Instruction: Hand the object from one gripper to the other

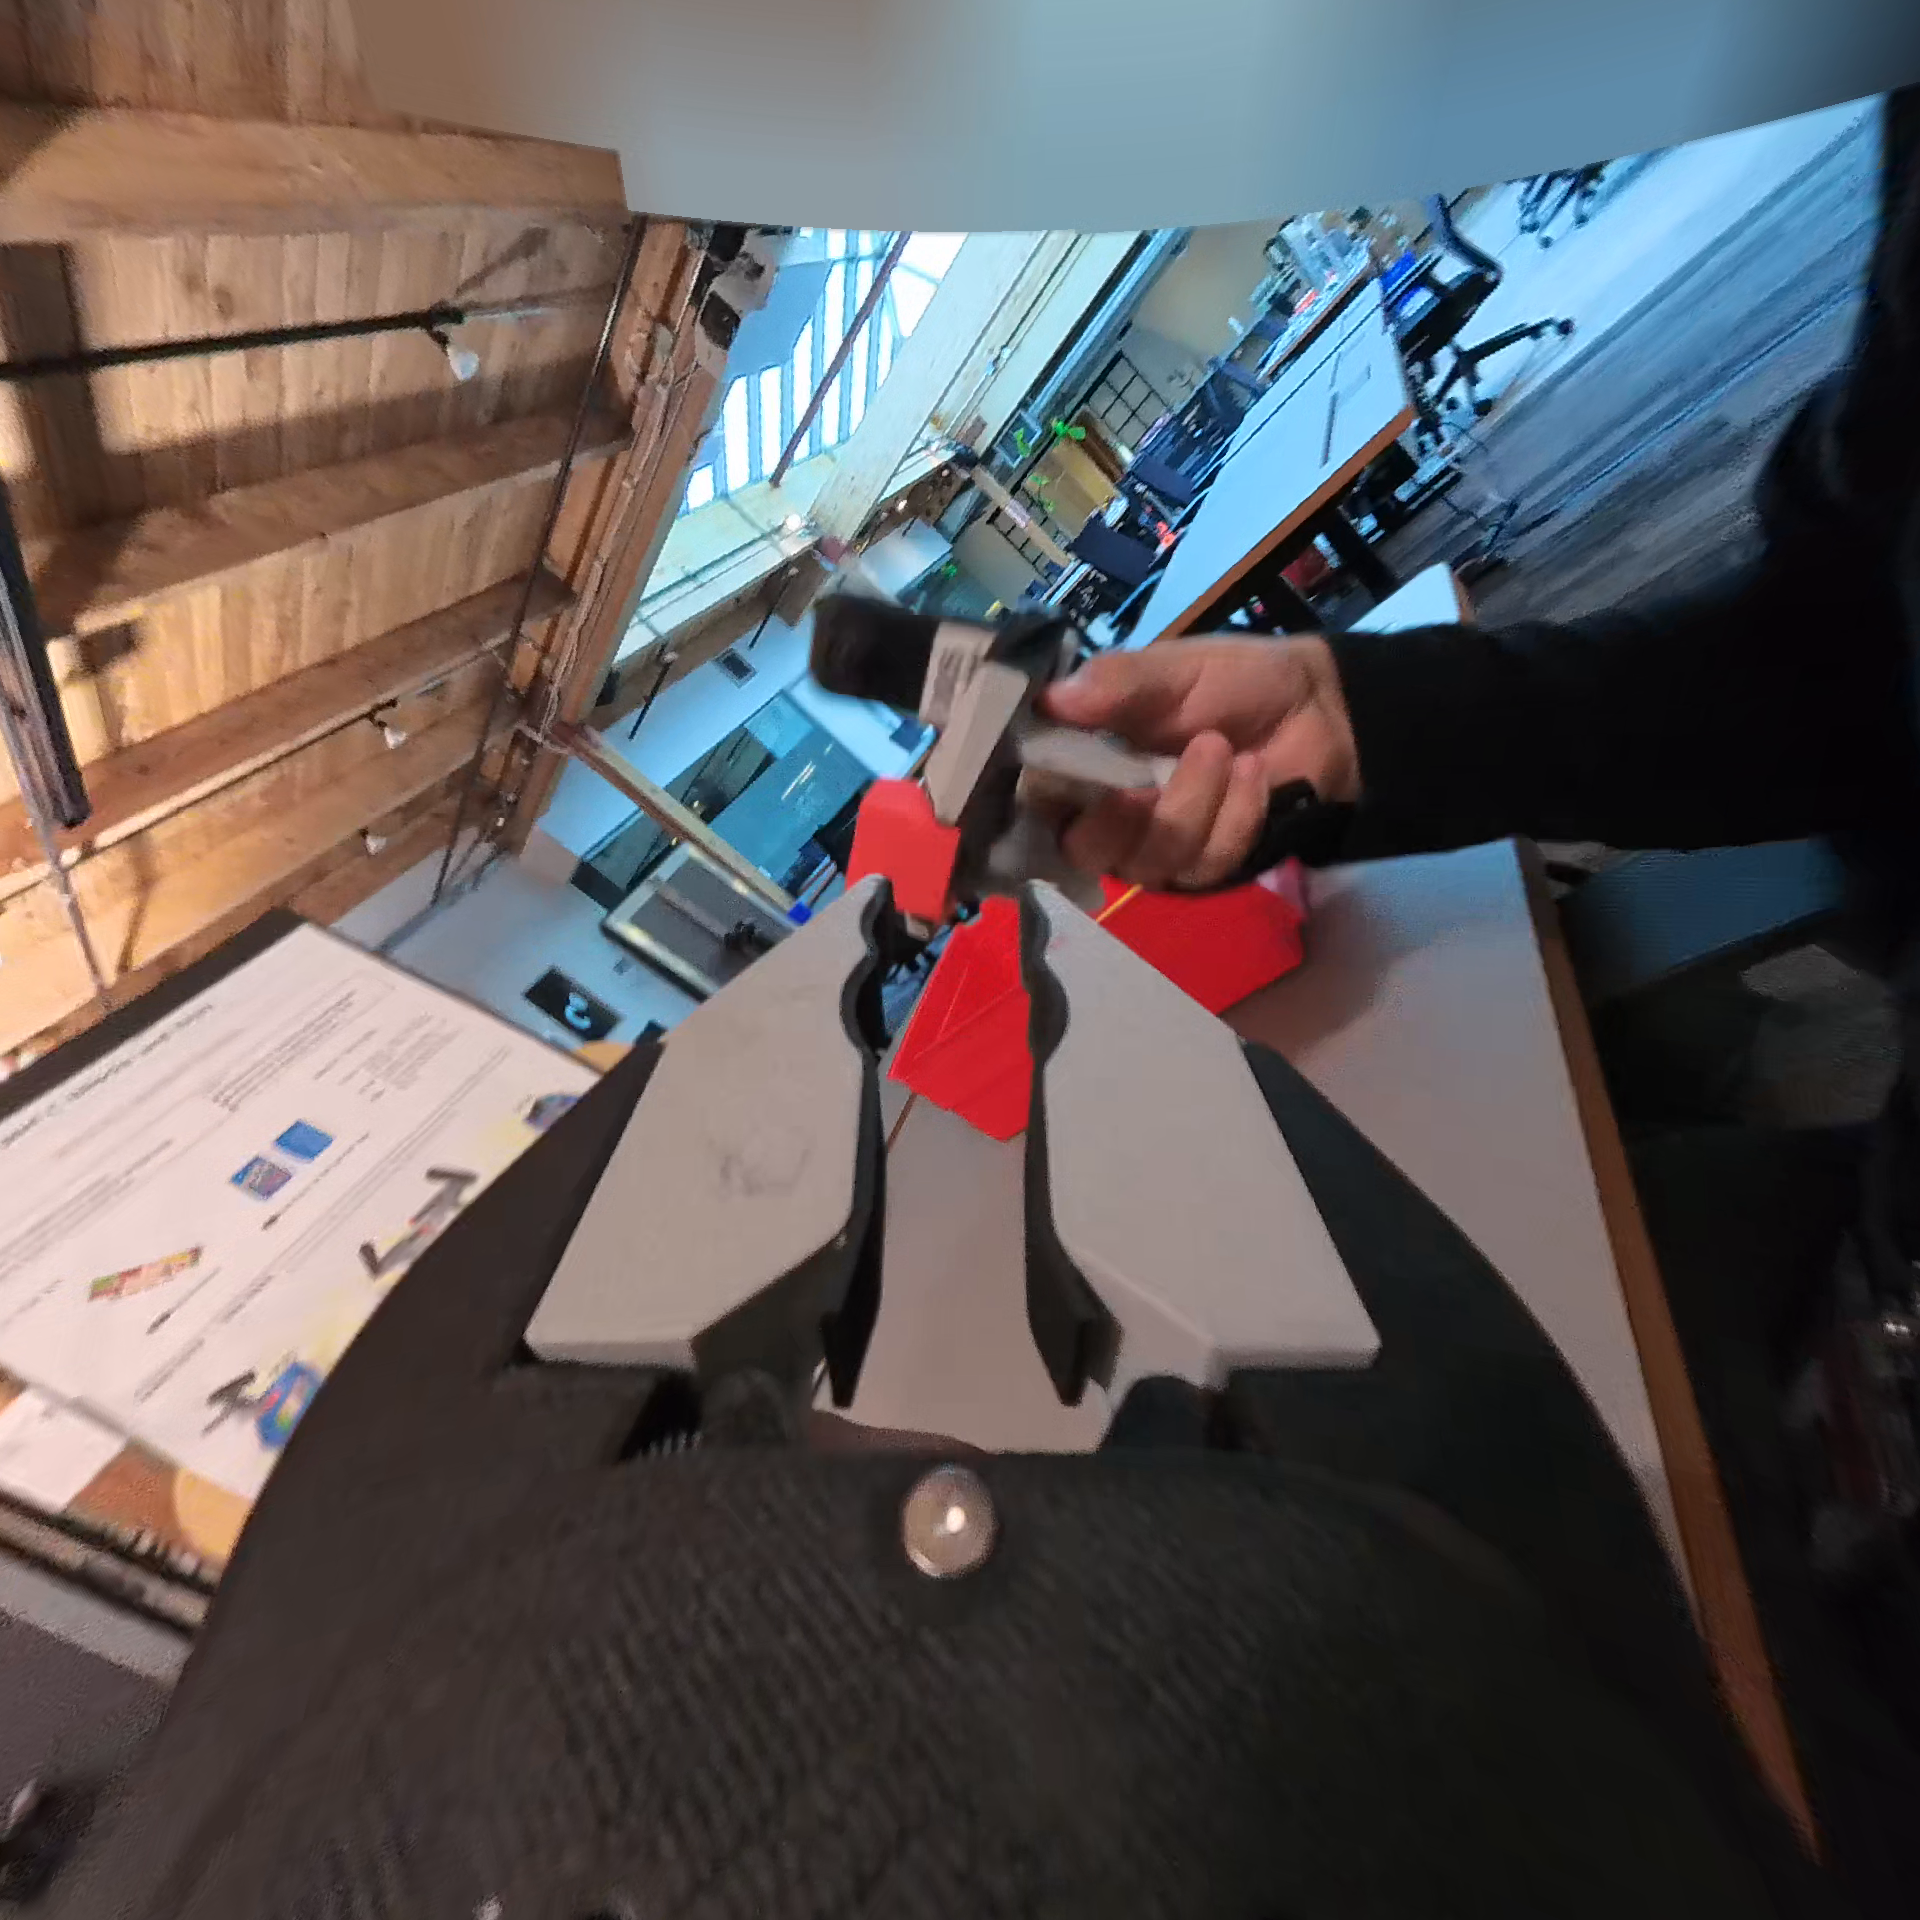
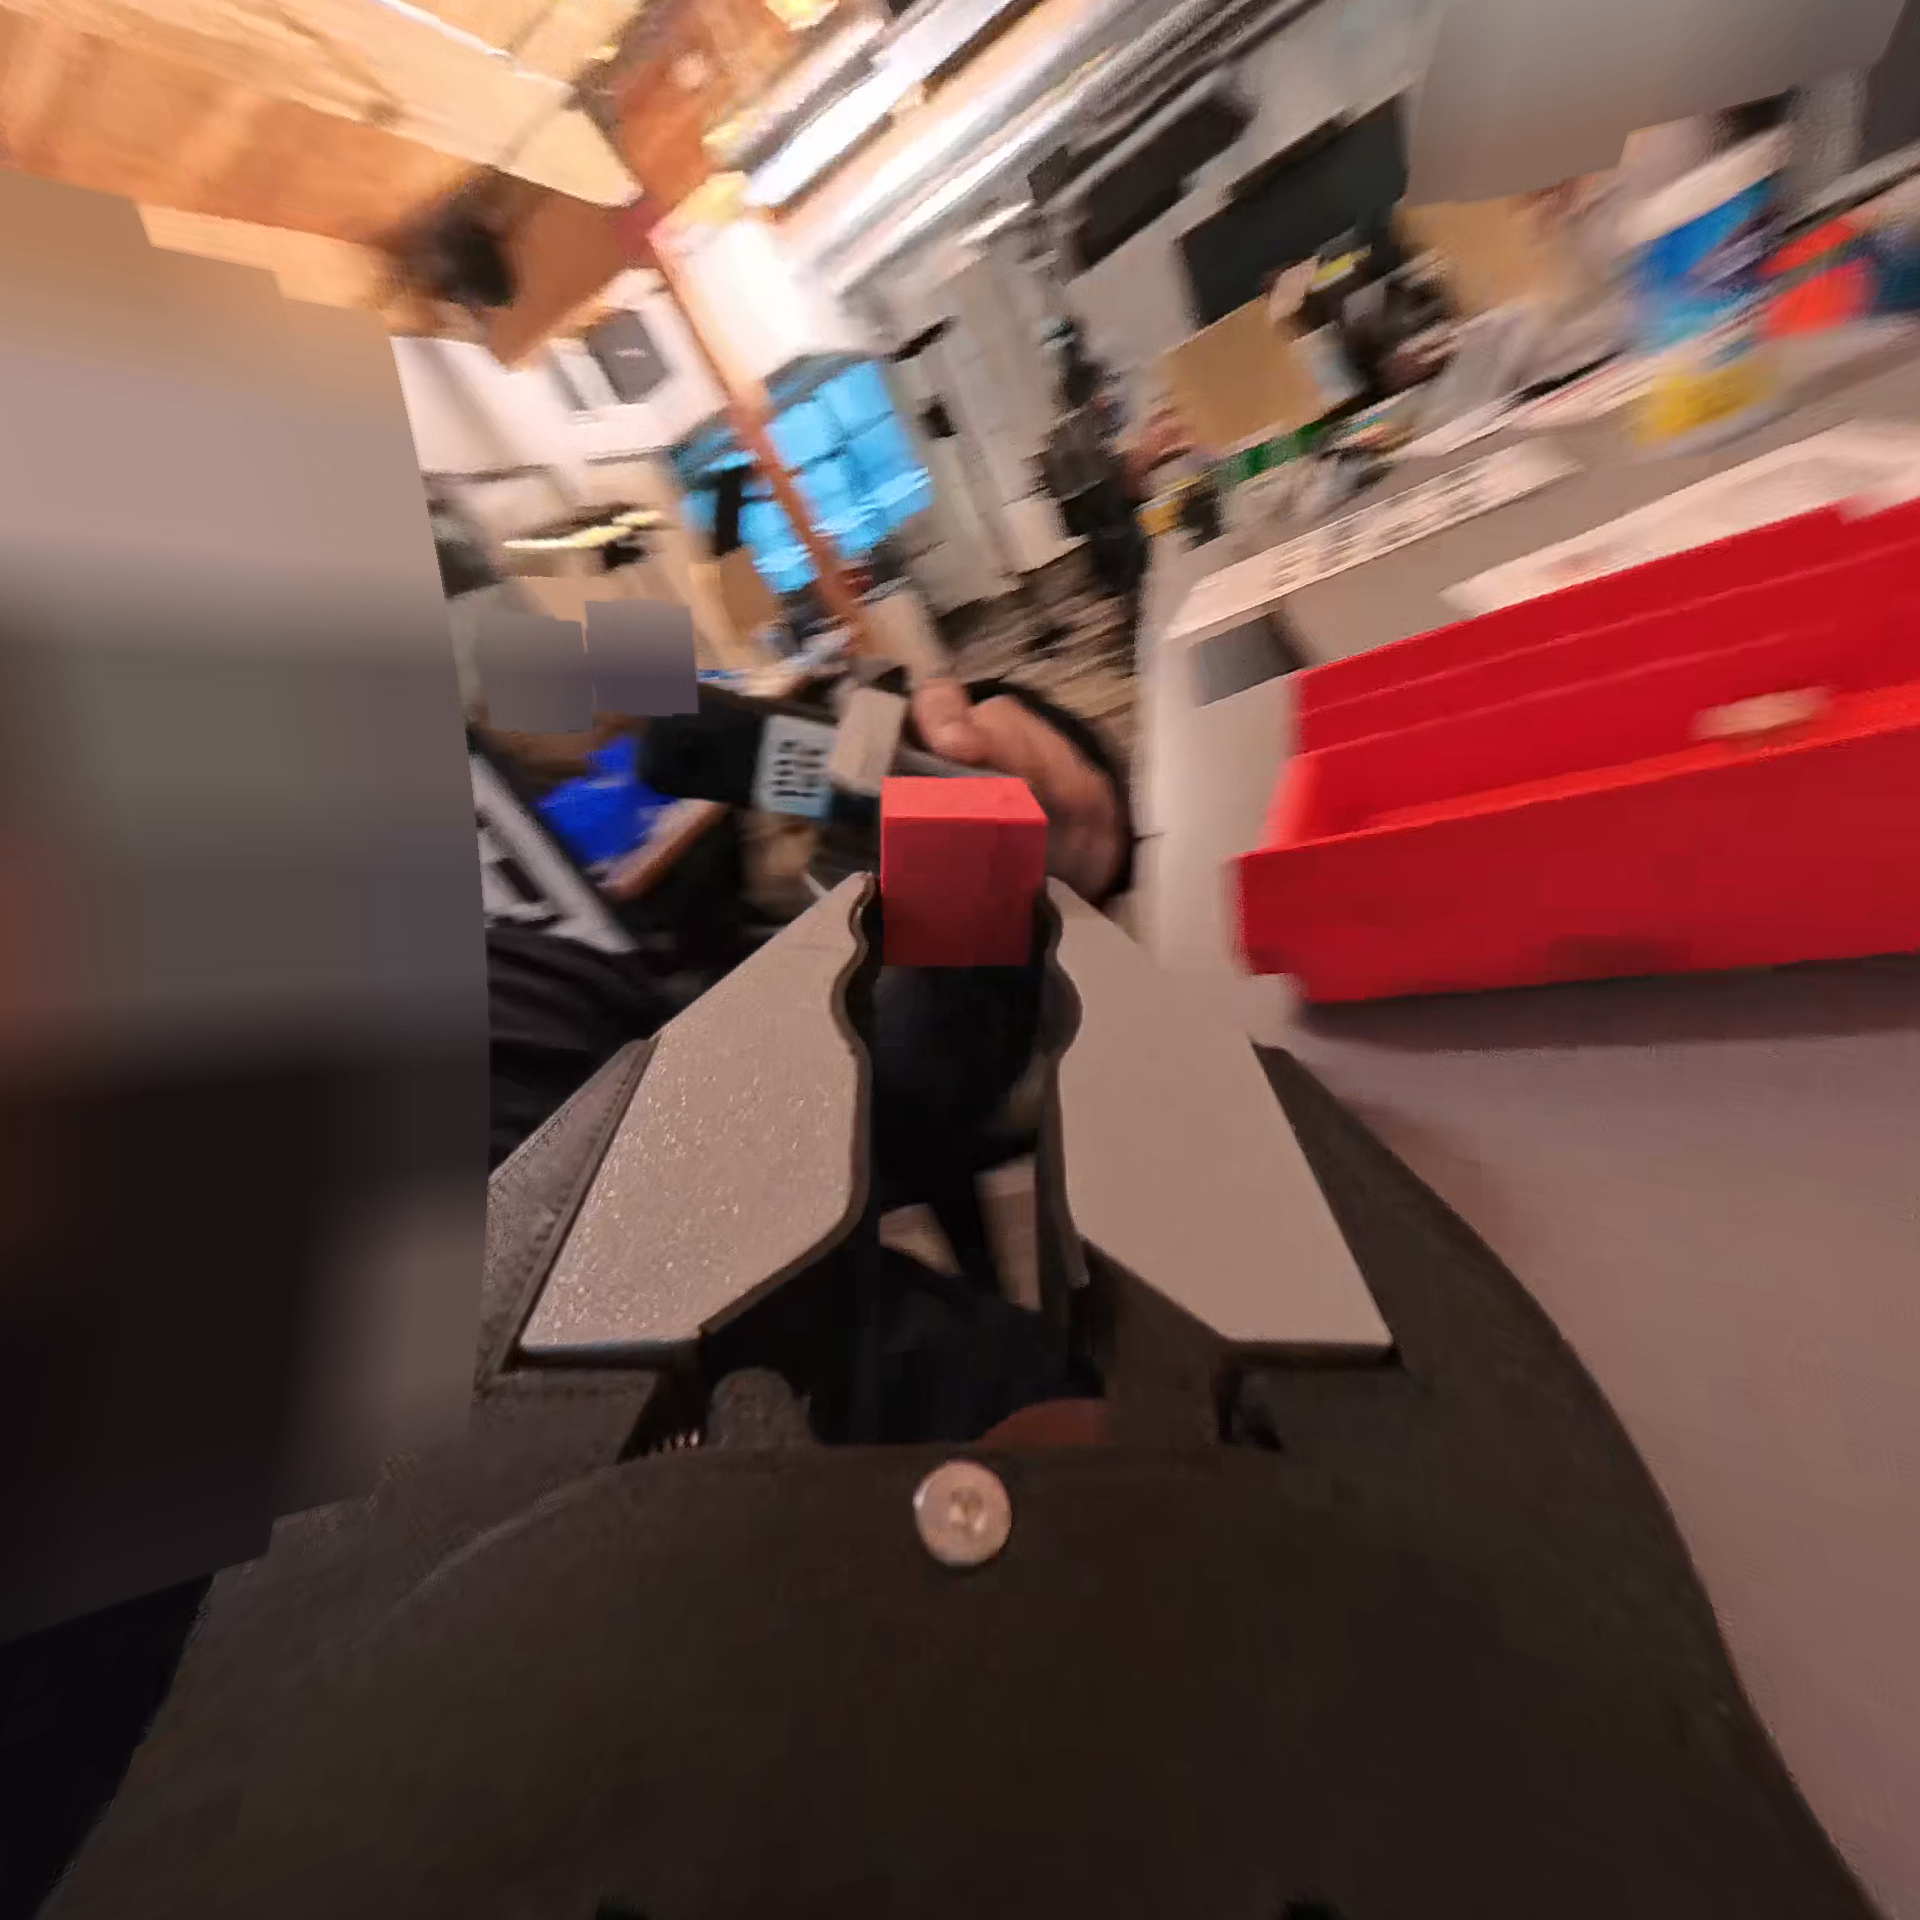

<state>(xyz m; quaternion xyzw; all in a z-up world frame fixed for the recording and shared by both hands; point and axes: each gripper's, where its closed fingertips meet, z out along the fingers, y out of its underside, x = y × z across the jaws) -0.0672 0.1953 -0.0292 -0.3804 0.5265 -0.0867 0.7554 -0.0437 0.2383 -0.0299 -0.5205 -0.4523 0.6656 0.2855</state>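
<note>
A red cube (image 2: 961,883) sits between the tips of my right gripper (image 2: 961,914), which is shut on it and holds it in the air. In the left wrist view the cube (image 1: 896,844) shows just beyond my left fingertips, held by the right gripper (image 1: 940,868) in a person's hand (image 1: 1195,748). My left gripper (image 1: 956,914) is open with nothing between its fingers, its tips just short of the cube. Both views are blurred.
A red divided tray (image 2: 1558,810) stands on the grey table (image 2: 1558,1195); it also shows past the left fingers (image 1: 1216,935). The table's edge (image 1: 1621,1195) runs along the right. A printed board (image 1: 260,1143) lies at the left. A workshop room is behind.
</note>
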